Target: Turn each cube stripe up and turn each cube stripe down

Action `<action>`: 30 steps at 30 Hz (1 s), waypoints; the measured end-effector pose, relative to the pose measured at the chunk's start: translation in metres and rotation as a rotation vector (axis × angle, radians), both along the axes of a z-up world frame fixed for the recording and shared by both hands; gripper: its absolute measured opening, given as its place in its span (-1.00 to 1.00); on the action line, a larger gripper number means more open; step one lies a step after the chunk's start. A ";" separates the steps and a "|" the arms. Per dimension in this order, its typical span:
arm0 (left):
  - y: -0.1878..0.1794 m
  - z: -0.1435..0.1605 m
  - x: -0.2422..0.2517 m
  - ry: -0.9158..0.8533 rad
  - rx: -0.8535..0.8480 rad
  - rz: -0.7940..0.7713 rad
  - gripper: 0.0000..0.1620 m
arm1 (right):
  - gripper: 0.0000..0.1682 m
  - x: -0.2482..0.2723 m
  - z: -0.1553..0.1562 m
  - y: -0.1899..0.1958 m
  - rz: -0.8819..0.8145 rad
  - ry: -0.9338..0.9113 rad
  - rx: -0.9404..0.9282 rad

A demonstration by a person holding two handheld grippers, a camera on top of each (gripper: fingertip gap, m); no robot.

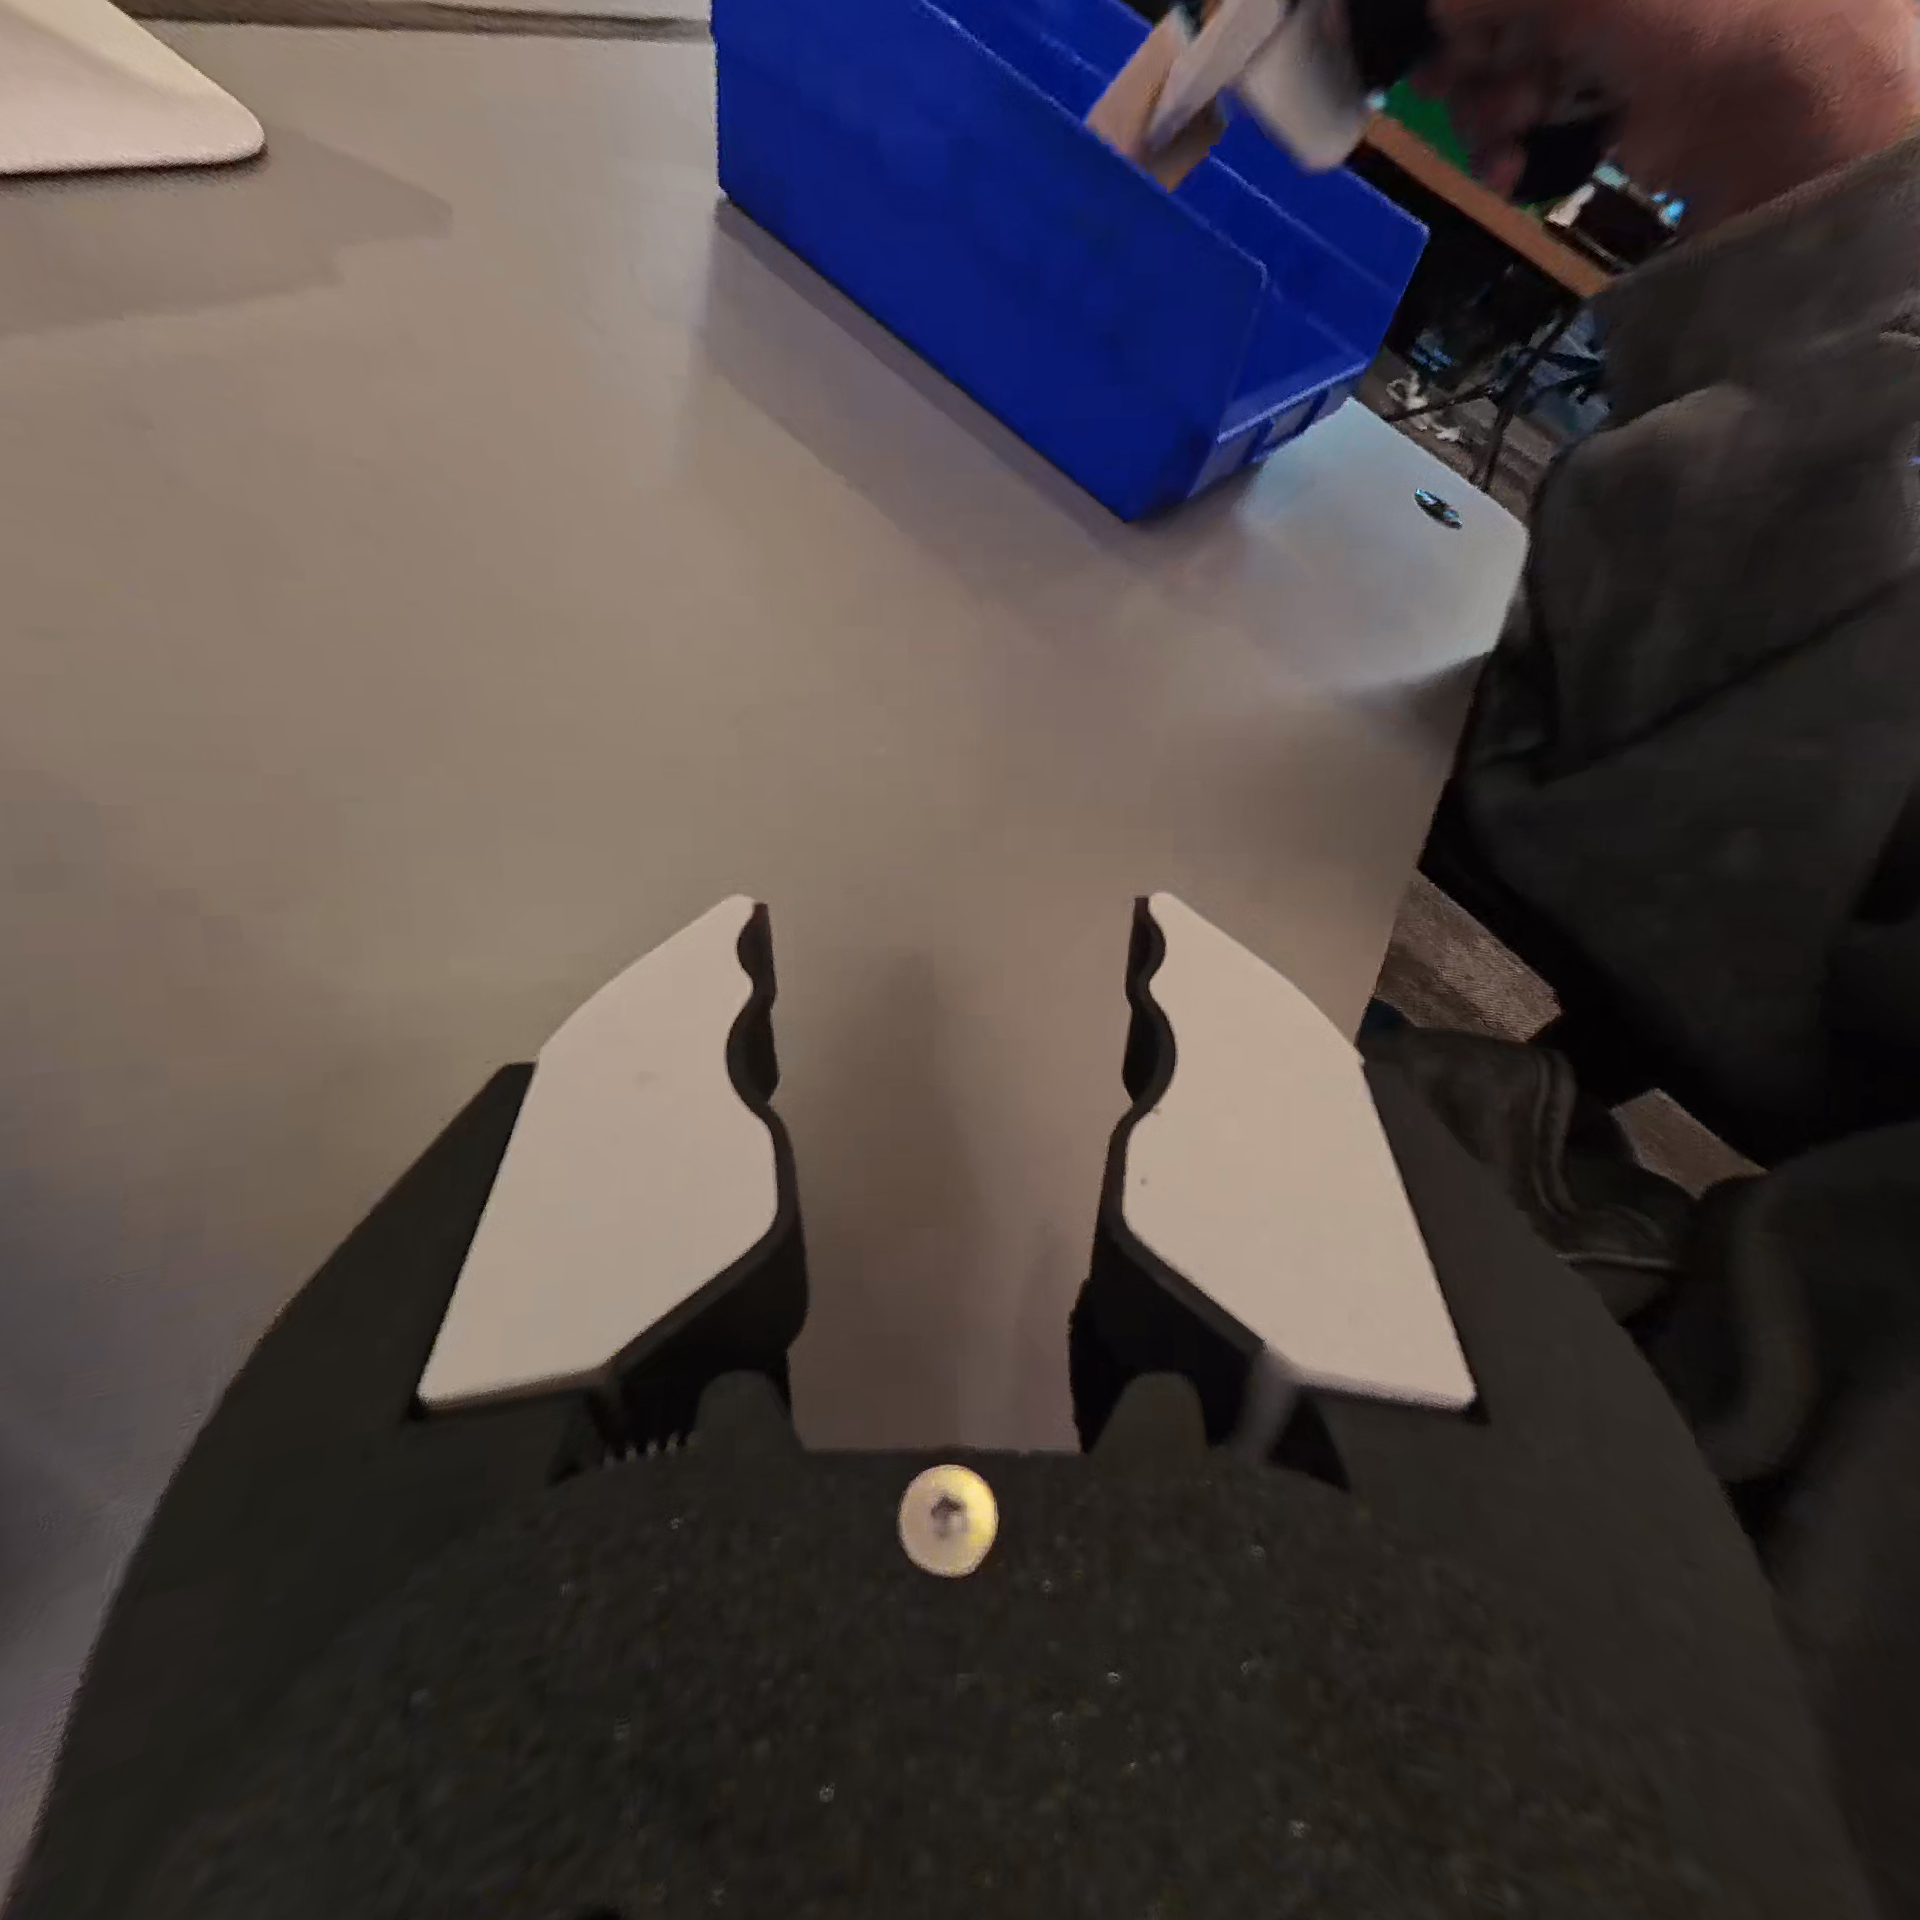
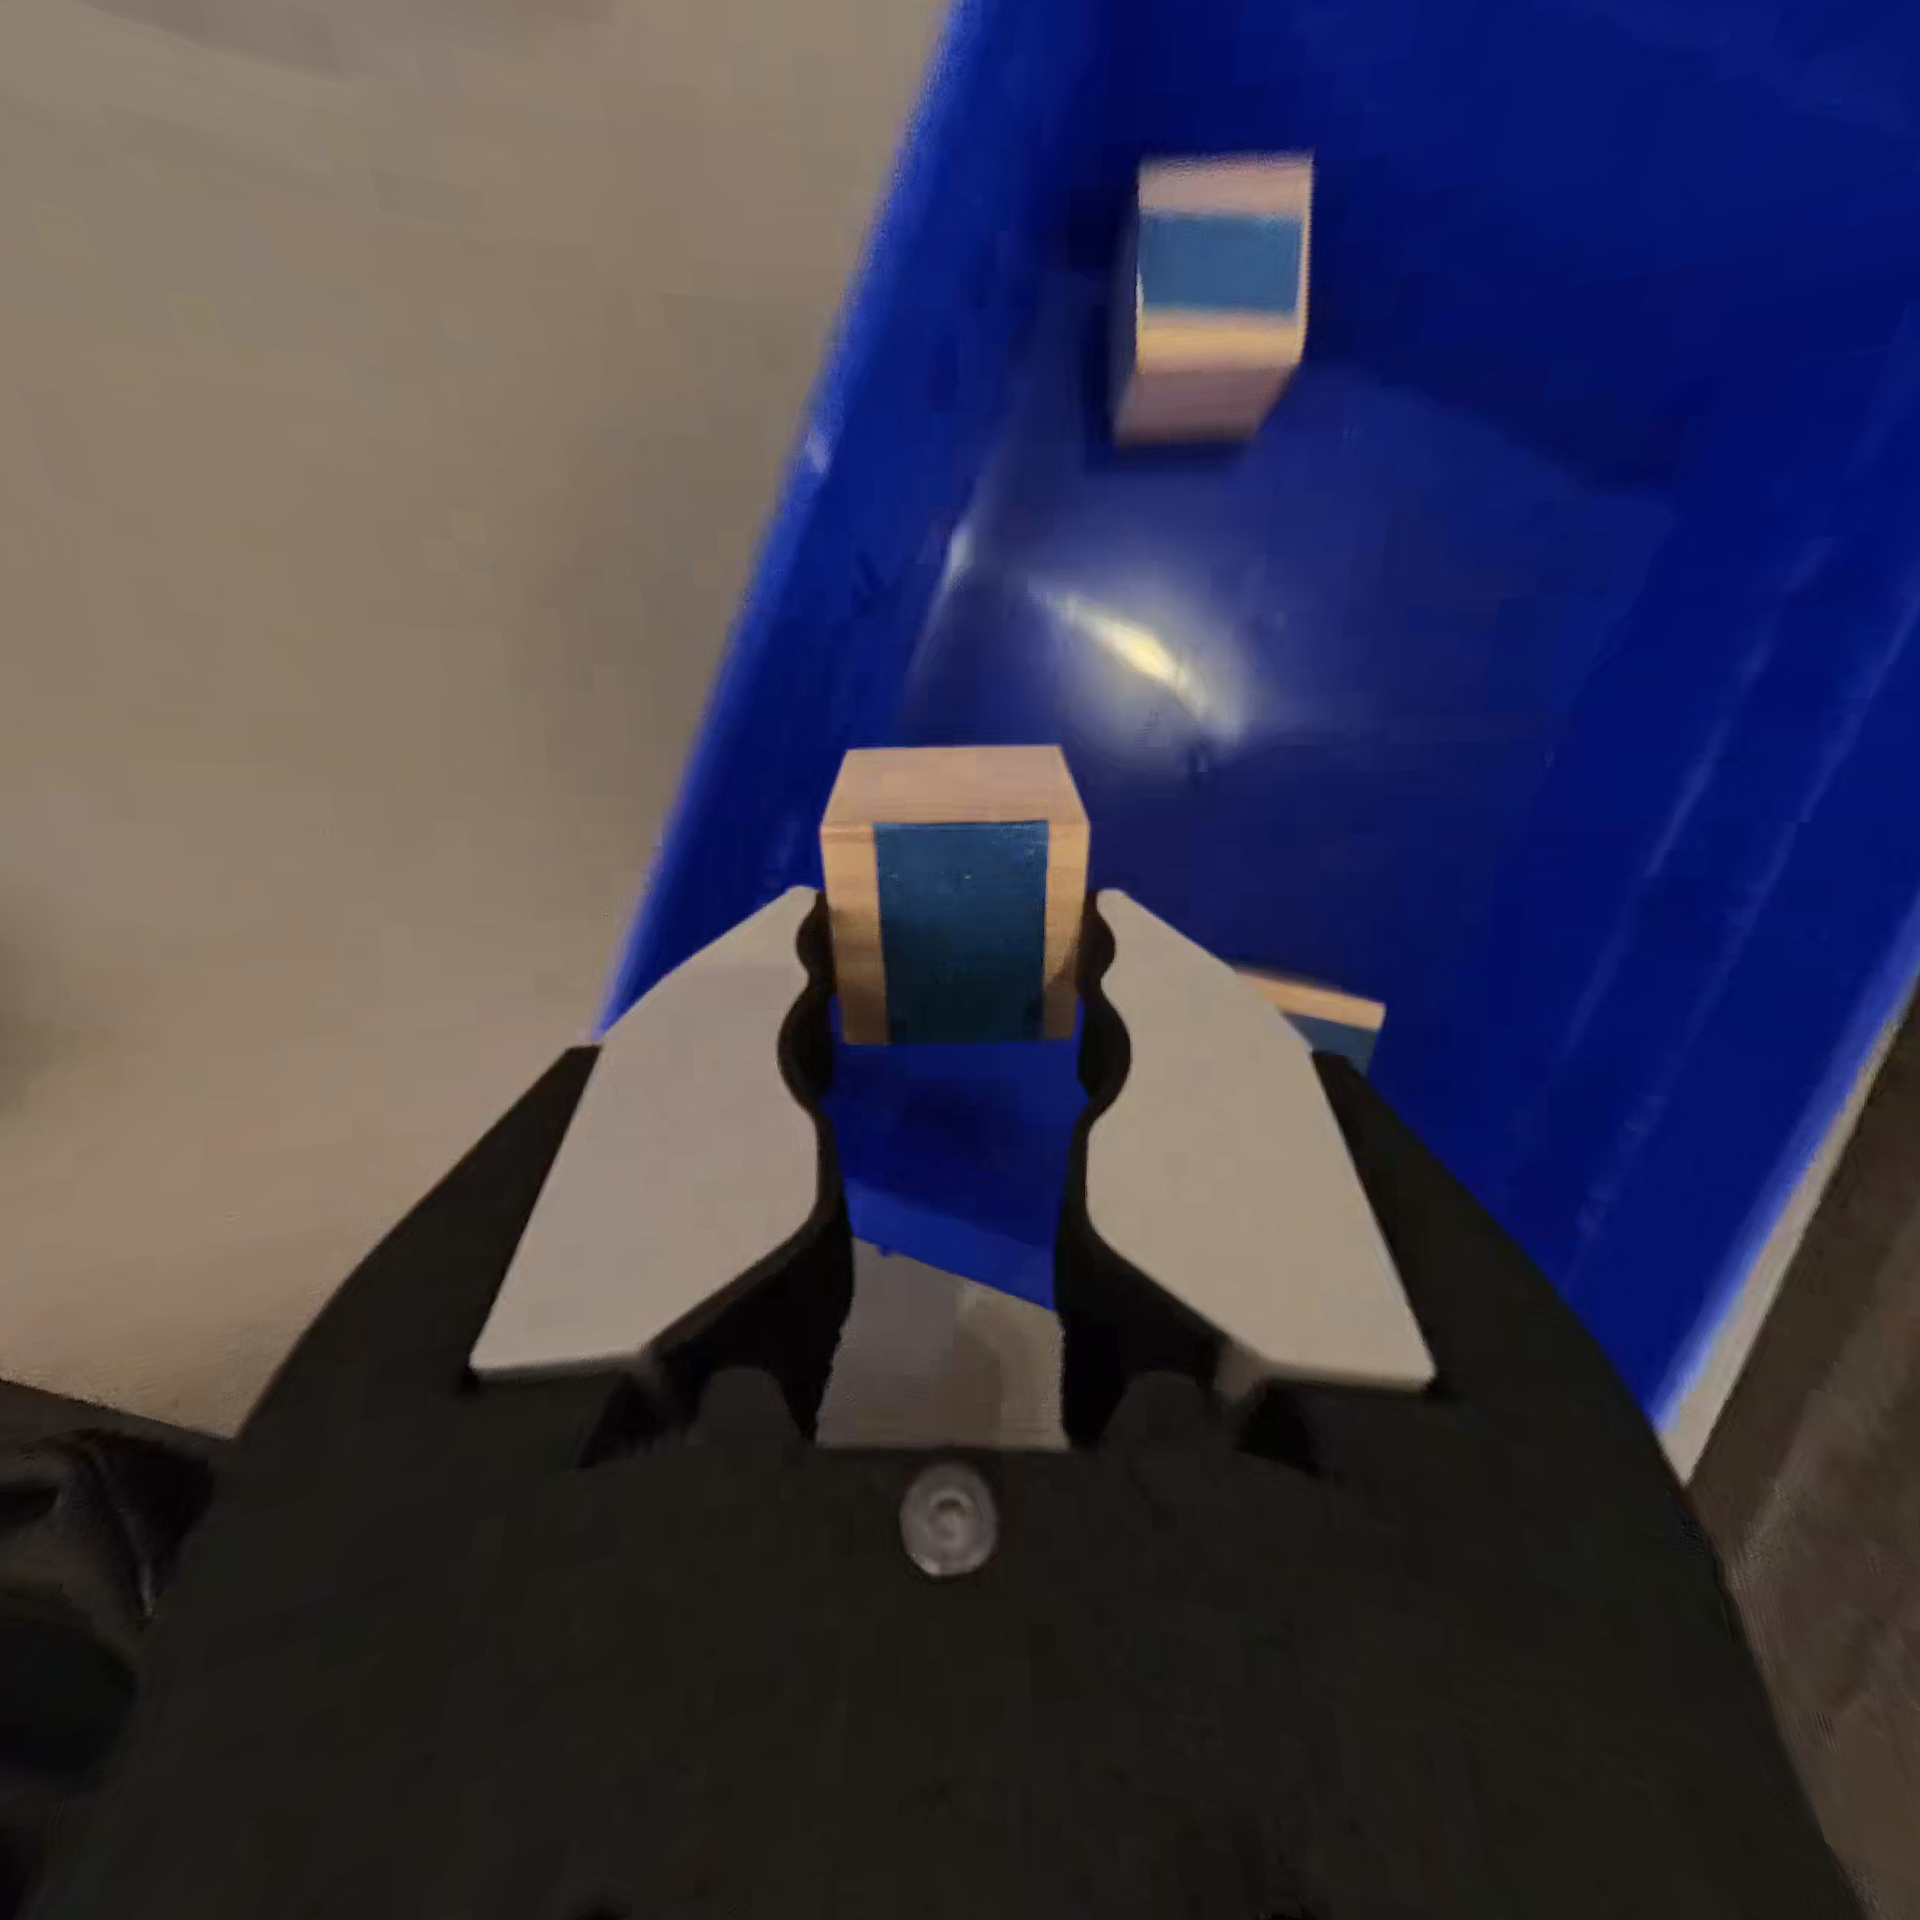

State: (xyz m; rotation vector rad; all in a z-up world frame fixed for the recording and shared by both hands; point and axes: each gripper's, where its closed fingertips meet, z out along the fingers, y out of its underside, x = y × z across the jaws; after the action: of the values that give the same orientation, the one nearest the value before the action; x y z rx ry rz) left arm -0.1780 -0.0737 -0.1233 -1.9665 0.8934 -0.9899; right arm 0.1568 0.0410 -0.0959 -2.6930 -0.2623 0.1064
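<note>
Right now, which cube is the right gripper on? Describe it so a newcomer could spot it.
Find the blue bin on the grey table. Above its near end, the right gripper pinches a wooden cube by its bare sides. Unlike the far cube resting on the bin floor, this one is held up, its blue stripe facing the camera.

3 wooden cubes, each w/ a blue stripe, all at the blue bin (image 2: 1455, 935). Held cube (image 2: 956, 914) is up off the bin floor near the left wall, stripe face toward the cam, stripe running vertical. Second cube (image 2: 1210, 296) sits farther in, blurry, stripe horizontal. Third cube (image 2: 1325, 1023) only peeks out at right, mostly hidden.
</note>
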 end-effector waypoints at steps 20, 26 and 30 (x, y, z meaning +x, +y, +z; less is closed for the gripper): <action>-0.004 -0.003 0.001 0.024 -0.029 -0.031 -0.18 | -0.27 -0.037 0.059 -0.011 0.178 0.096 0.313; -0.015 0.015 -0.007 0.069 0.032 -0.096 -0.17 | -0.29 -0.203 0.090 -0.075 0.544 0.856 0.767; 0.001 0.043 -0.070 0.340 0.294 -0.129 -0.12 | -0.33 -0.238 0.037 -0.111 0.608 0.944 0.618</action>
State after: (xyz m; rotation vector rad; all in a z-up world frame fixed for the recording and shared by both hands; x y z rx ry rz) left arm -0.2484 -0.0727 -0.0799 -1.8675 1.2895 -0.5582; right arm -0.0816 -0.0695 -0.0587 -1.6382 -0.6520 1.1994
